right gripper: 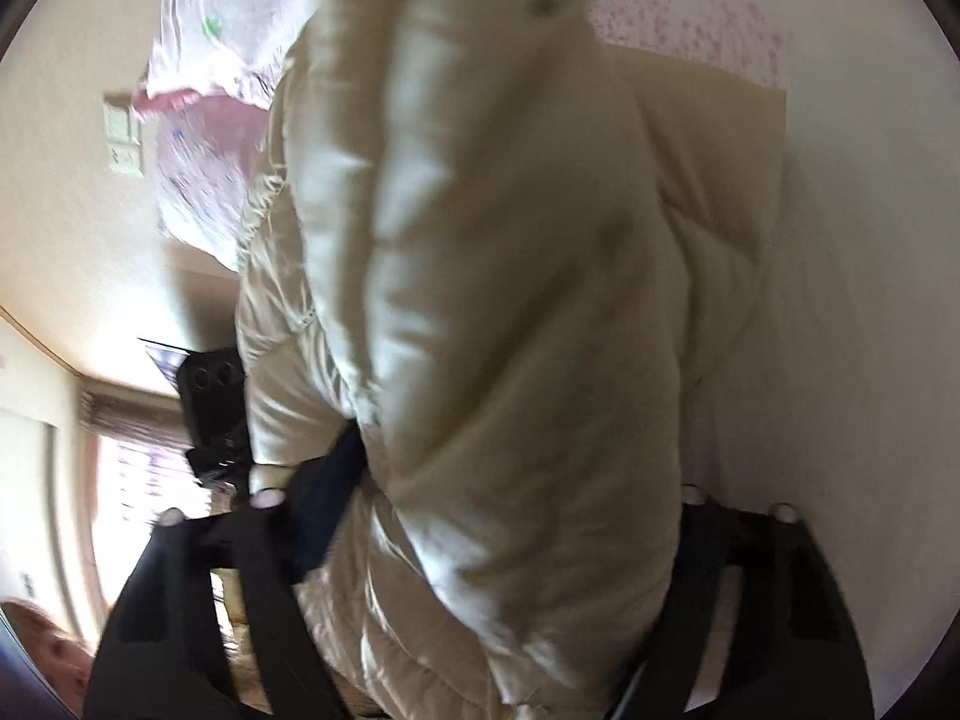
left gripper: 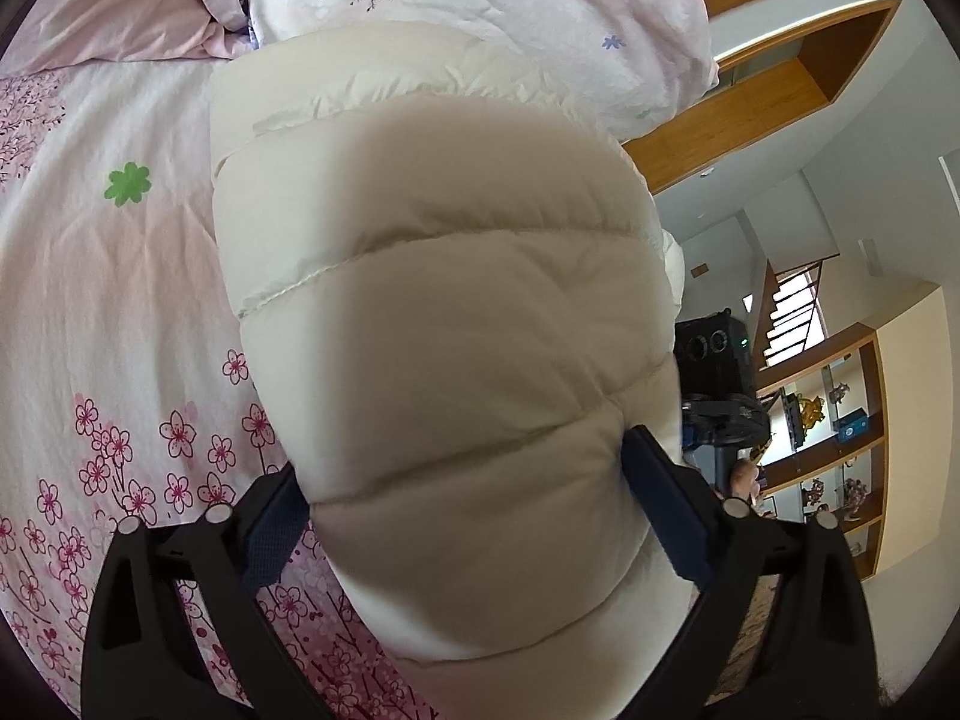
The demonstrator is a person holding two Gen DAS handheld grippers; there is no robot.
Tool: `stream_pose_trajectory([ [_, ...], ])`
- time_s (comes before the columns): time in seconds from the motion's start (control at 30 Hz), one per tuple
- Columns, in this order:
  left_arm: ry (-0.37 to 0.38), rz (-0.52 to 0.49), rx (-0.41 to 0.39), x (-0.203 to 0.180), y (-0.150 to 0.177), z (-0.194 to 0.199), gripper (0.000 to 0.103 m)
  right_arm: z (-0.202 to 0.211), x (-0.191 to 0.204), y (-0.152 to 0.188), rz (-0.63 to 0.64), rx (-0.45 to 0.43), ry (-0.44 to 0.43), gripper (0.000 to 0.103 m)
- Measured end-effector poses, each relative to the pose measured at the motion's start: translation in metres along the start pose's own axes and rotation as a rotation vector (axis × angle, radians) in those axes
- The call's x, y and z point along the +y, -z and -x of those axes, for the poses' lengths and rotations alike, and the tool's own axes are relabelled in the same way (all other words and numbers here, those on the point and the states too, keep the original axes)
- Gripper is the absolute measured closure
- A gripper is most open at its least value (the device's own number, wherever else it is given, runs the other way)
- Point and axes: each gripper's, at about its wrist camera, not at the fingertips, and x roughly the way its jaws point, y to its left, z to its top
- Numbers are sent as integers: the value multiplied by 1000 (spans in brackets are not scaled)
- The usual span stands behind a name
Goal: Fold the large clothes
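A: Holding the cream puffer jacket (left gripper: 456, 312) at both ends, looks like, so the next fold goes over evenly. Left gripper (left gripper: 465, 507) is clamped on a thick quilted roll, pads pressed into both sides.

B: Right gripper (right gripper: 504, 516)?

A: Jacket bulk sits between its jaws, left pad against the fabric. Right pad hidden, view blurred, so can't tell if it's actually clamped.

B: Where's the jacket?

A: On the bed (left gripper: 108, 276), floral pink sheet, near end lifted in the grippers, far end by the pillow (left gripper: 480, 12). Puffy, horizontal stitching, slightly shiny; probably springs back.
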Motion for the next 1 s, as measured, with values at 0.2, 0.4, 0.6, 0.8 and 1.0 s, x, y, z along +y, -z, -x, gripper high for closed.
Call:
stream_pose_trajectory([
  [0.2,20,-4,-25,0,-1,4,27,13,-2,7,-4,-52,-79,70],
  [0.4,46,13,-79,-1,-2,13,45,17,5,12,14,-99,-138,82],
  [0.6,34,14,-132,-10,7,32,54,24,37,10,96,-128,-174,85],
  [0.8,-33,-17,-242,-16,8,72,62,6,72,-6,185,-109,-178,85],
  [1.0,-113,54,-267,18,10,99,60,-31,70,-16,112,-12,-216,85],
])
